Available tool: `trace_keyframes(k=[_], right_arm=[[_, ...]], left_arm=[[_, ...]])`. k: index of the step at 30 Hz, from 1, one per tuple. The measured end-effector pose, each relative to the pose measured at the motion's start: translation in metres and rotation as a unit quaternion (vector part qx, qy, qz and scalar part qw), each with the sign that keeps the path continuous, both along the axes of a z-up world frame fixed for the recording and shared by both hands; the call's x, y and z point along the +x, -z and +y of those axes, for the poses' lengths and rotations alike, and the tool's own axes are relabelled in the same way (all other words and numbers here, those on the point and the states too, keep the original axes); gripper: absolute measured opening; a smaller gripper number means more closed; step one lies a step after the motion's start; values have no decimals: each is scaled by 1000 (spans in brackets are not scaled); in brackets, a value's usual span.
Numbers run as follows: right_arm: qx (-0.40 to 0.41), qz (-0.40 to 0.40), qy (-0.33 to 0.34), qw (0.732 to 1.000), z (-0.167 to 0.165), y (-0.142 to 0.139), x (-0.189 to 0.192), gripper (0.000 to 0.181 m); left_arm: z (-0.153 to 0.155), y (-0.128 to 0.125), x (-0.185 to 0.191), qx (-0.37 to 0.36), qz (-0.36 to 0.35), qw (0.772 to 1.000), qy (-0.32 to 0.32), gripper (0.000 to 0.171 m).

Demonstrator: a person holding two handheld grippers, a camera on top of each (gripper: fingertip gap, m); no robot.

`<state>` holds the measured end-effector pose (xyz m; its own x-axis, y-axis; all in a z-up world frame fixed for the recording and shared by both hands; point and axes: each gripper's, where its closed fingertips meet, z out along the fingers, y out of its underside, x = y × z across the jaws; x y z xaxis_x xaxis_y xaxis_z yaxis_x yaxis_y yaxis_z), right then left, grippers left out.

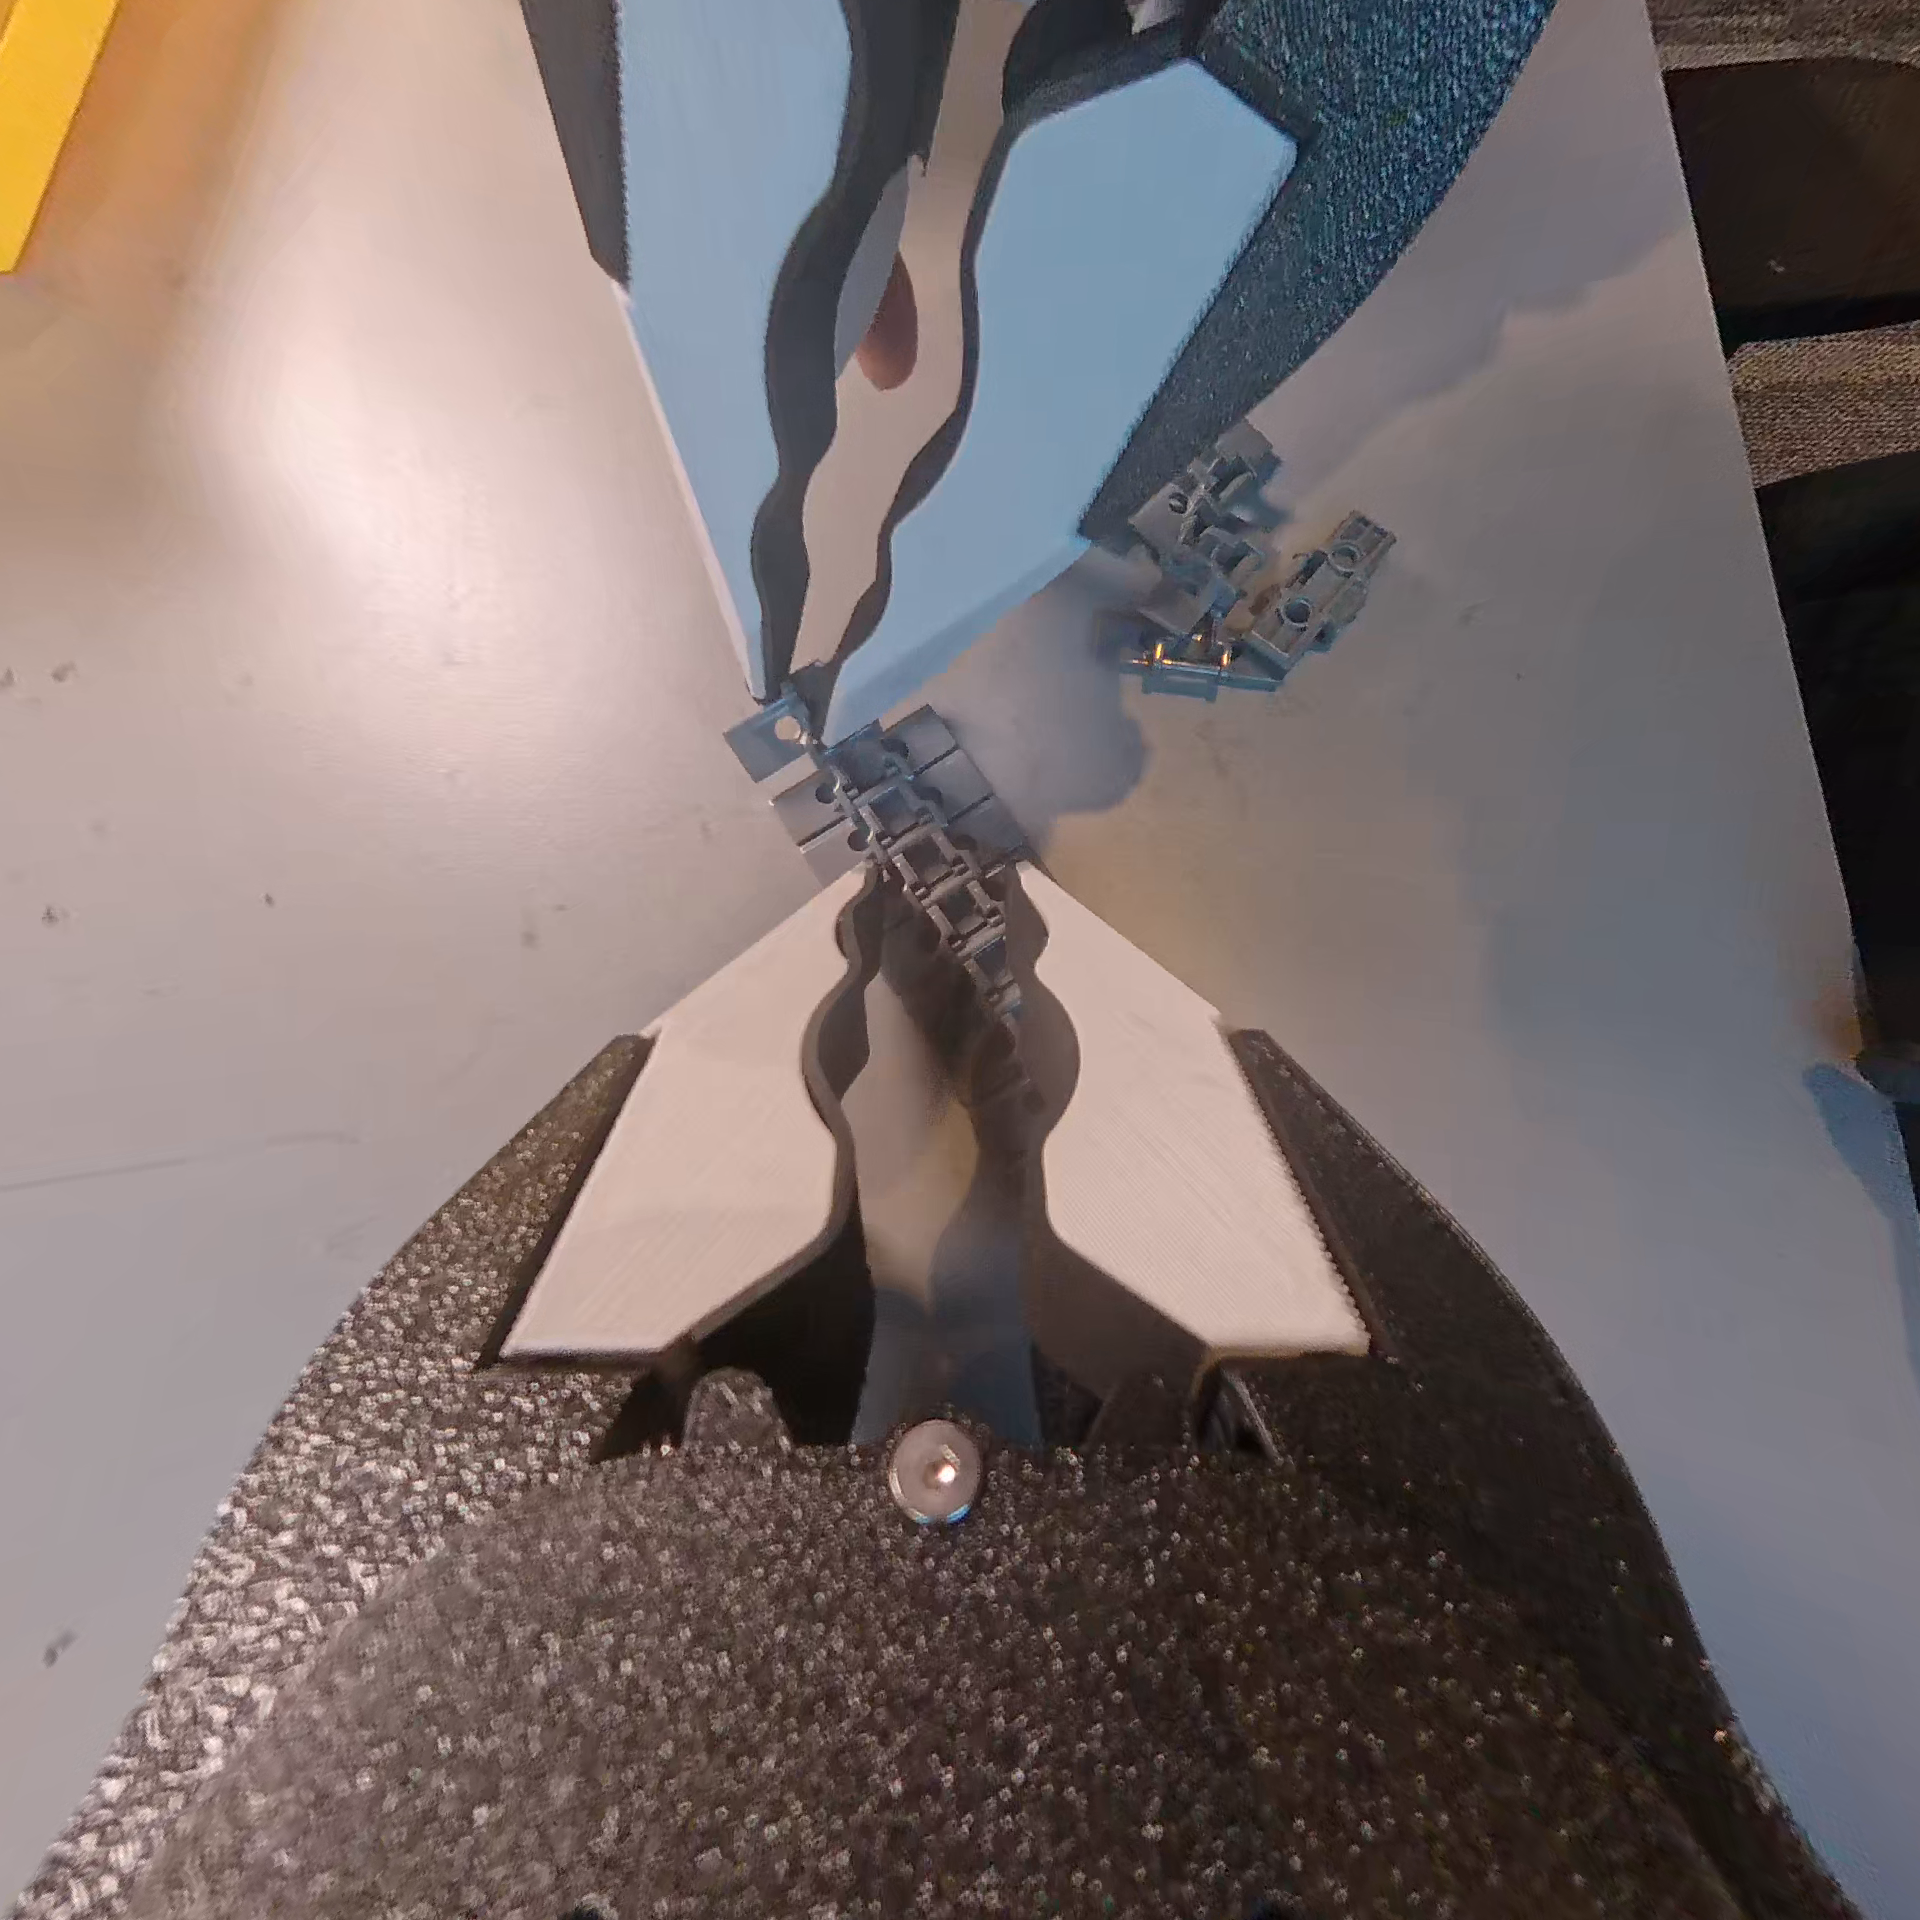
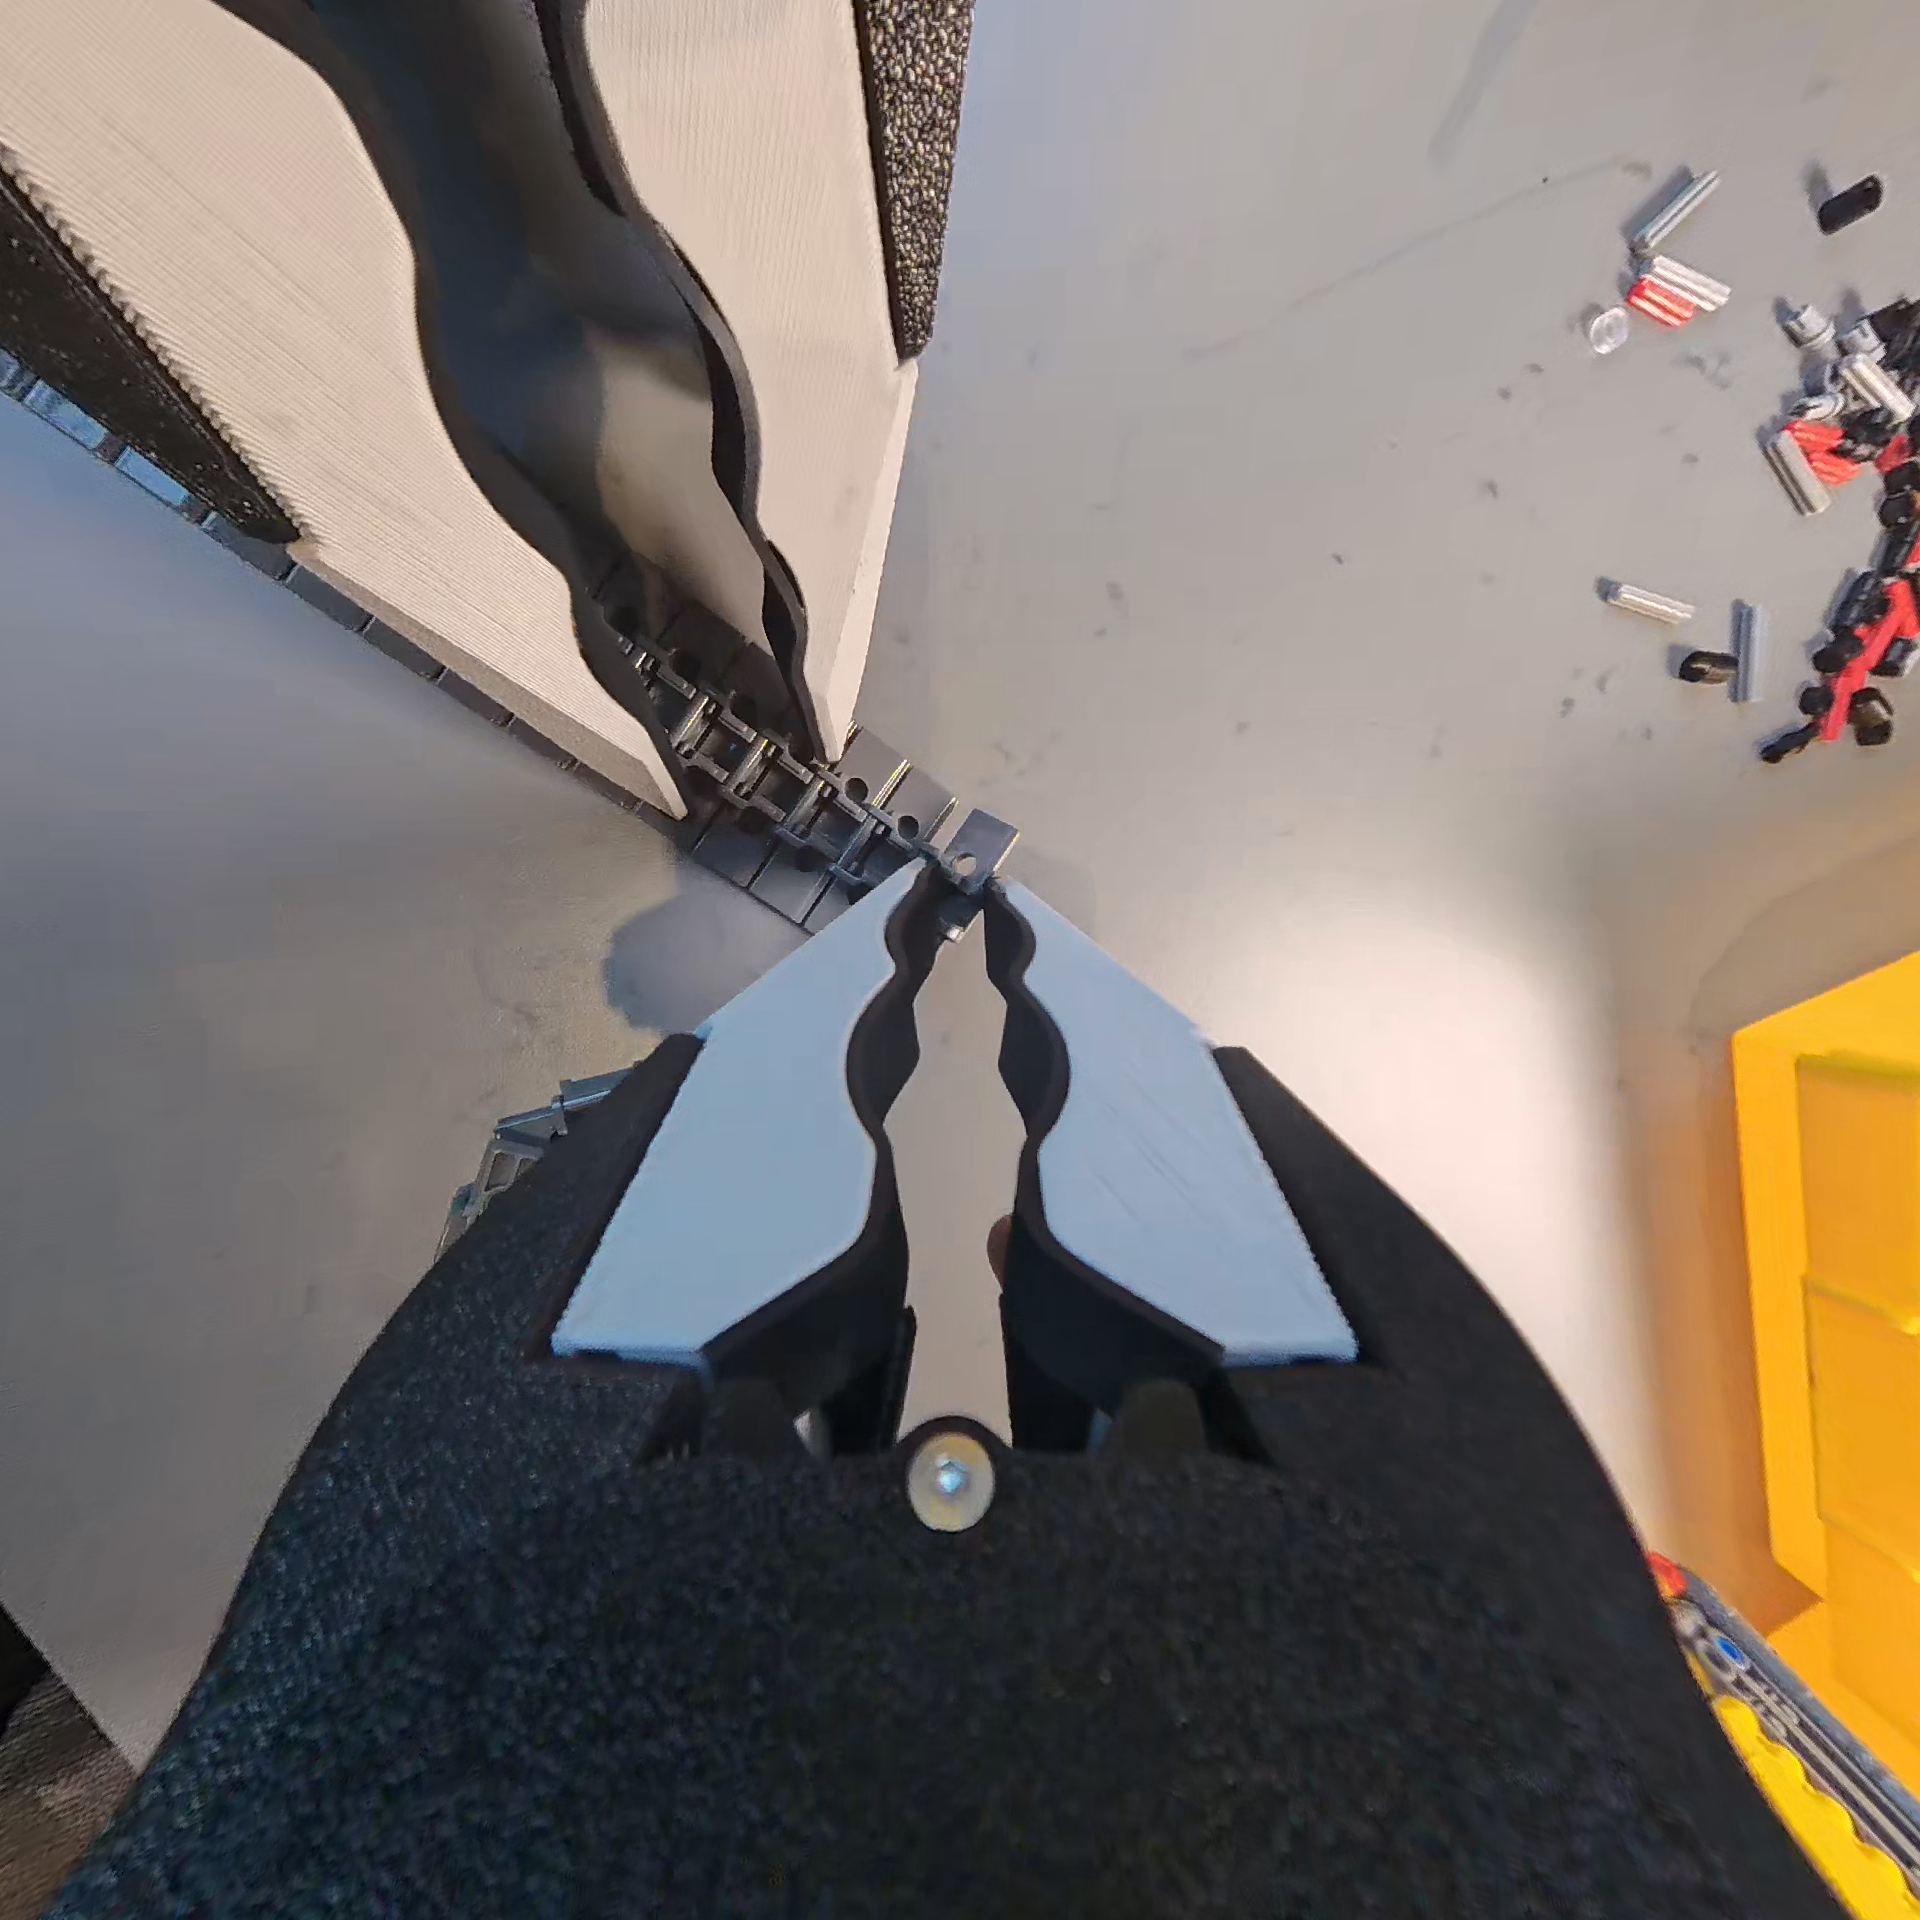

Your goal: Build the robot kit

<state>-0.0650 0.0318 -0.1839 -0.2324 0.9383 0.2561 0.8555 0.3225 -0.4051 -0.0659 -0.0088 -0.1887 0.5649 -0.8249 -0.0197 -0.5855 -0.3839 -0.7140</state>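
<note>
Left wrist view: my left gripper (image 1: 940, 894) reaches toward 12 o'clock, its fingers closed around a grey track chain (image 1: 914, 831) that runs back between them toward the camera.
Chain position: its free end lies flat on the white table (image 1: 364, 727) at frame centre, so I judge my grip is there to steady it.
Single link: a small grey link (image 1: 767, 740) sits at the chain's far end, at about 11 o'clock from my fingertips, touching the last segment.
Right gripper, seen from the left: the right gripper (image 1: 795, 691) comes down from 12 o'clock, tips pinched on that link.
Right wrist view: the right gripper (image 2: 961, 888) is clamped on the link (image 2: 971, 847), held against the chain (image 2: 800, 800); the left gripper (image 2: 753, 769) enters from 10 o'clock.
Reason for the hold: the two tools meet tip to tip, one bracing, one placing, as I read it.
Spare links: a small heap of grey links (image 1: 1236, 582) lies at 2 o'clock in the left view, near the right gripper's body.
Loose parts: red, black and silver pieces (image 2: 1839, 468) are scattered at 2 o'clock, well apart.
Yellow bin: a yellow container (image 2: 1839, 1299) stands at 4 o'clock.
</note>
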Motion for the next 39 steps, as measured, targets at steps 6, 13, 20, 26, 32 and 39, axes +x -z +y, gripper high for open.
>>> trace_keyframes(k=[6, 13, 20, 26, 32, 39], right_arm=[[26, -11, -17, 999, 0, 5, 2, 9], [-11, 20, -14, 1000, 0, 1, -3, 9], [-198, 101, 86, 971, 15, -29, -1, 22], [-131, 67, 49, 988, 13, -31, 37, 21], [-143, 11, 34, 989, -5, -8, 73, 22], [-151, 19, 24, 988, -11, 5, 76, 19]], left_arm=[[-1, 0, 0, 0, -1, 1000, 2, 20], [-1, 1, 0, 0, -2, 1000, 1, 20], [-1, 1, 0, -3, -5, 1000, 1, 20], [-1, 1, 0, -5, -9, 1000, 5, 21], [-2, -1, 0, -8, -15, 1000, 15, 23], [3, -22, 1, 10, -76, 997, 3, 23]])
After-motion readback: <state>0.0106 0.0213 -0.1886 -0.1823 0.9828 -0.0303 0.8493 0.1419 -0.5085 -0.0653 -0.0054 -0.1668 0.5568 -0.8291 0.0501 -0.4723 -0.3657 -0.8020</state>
